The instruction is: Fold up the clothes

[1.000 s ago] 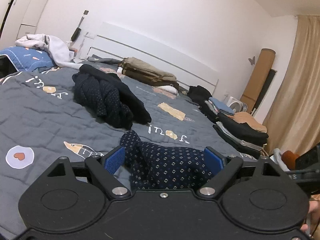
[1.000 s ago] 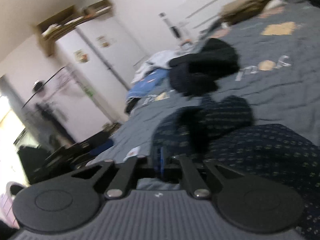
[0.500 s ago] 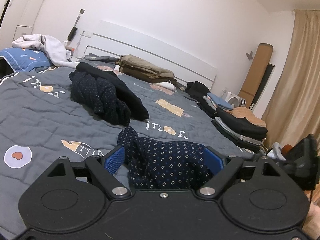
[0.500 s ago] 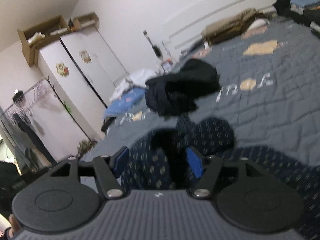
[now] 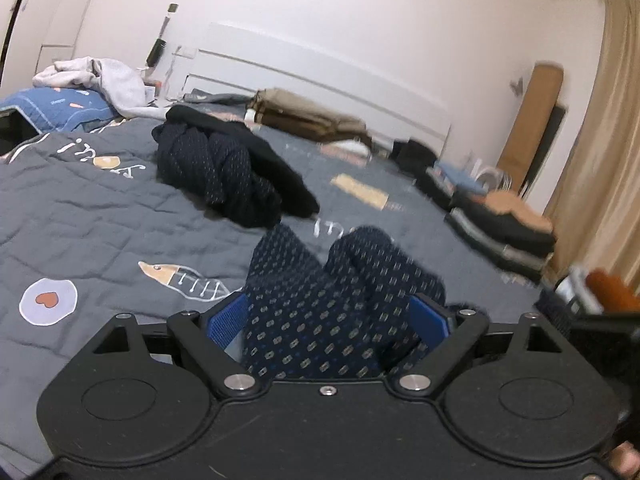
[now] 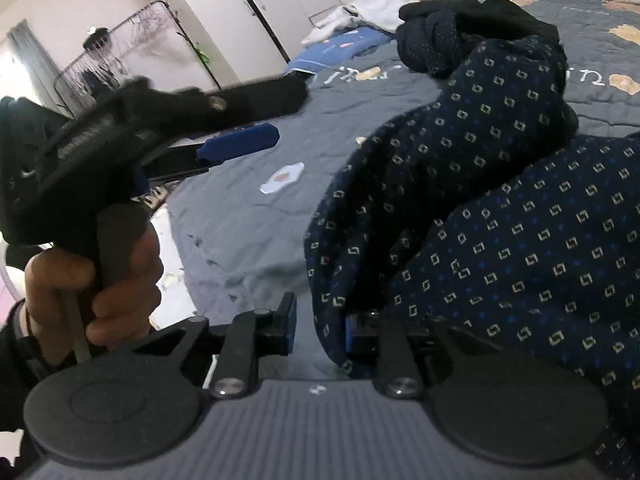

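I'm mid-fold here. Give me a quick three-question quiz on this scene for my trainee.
1. True or false: the left gripper is clamped shut.
2. What lies crumpled on the bedcover just beyond the patterned navy garment?
A. a dark clothes heap
B. a red suitcase
C. a laptop
3. In the left wrist view, on which side of the bed do the folded clothes stacks sit?

Key:
1. False. Its jaws stand wide apart.
2. A
3. The right side, near the curtain.
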`<state>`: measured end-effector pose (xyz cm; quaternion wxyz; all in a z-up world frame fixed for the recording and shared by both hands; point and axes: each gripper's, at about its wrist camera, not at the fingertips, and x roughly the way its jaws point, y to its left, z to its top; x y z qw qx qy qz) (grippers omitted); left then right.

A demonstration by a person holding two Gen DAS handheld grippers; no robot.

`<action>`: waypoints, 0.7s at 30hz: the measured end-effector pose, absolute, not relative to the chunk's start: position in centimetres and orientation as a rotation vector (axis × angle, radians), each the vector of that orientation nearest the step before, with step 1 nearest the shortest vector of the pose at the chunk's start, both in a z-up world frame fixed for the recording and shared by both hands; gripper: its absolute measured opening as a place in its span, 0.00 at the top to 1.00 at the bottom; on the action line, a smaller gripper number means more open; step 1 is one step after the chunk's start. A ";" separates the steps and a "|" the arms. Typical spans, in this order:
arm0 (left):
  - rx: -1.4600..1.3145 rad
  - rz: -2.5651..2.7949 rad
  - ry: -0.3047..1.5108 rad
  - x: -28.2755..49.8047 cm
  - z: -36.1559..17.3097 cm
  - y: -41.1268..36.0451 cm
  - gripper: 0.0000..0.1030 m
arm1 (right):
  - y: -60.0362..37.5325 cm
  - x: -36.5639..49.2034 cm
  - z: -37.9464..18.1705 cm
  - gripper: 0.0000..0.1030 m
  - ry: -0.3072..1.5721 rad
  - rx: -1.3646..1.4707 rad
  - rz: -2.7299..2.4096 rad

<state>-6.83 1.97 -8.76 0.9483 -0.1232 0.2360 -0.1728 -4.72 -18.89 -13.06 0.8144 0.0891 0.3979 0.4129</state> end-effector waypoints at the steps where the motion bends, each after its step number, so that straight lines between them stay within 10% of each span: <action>1: -0.236 -0.347 0.486 -6.7 -9.0 1.7 0.16 | -19.2 -4.7 -12.8 0.75 0.844 0.194 0.877; 9: -0.199 -0.359 0.555 -3.8 -10.4 -0.1 0.23 | -20.4 -4.4 -11.9 0.65 0.811 0.190 0.855; 16: -0.210 -0.334 0.671 -2.4 -12.4 0.4 0.68 | -21.1 -3.8 -10.6 0.64 0.825 0.181 0.856; 21: -0.238 -0.324 0.712 -2.7 -12.3 2.2 0.73 | -24.7 -2.6 -9.2 0.63 0.736 0.305 0.750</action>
